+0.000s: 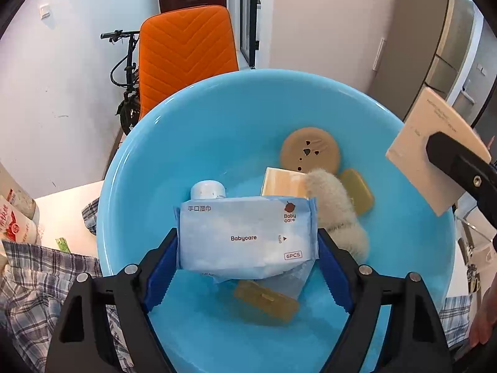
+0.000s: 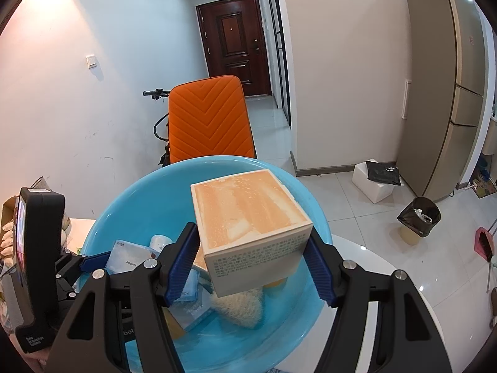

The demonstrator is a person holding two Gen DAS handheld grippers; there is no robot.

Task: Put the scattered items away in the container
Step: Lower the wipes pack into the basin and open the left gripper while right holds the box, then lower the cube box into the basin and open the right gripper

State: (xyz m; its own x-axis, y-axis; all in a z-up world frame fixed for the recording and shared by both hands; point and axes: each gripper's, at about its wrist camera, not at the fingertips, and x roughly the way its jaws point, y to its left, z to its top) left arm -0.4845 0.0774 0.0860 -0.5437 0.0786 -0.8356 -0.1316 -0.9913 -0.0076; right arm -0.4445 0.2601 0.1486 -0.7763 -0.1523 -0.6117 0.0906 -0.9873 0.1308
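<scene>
The wipes pack (image 1: 248, 236) is spanned by the left tongs (image 1: 248, 267) above the blue basin (image 1: 217, 118), long axis crosswise; contact cannot be told. Rightward, the box (image 2: 251, 233) is gripped by the right tongs (image 2: 251, 267) over the basin's right rim

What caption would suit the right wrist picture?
Right gripper holds a beige box above the blue basin of toiletries.
</scene>
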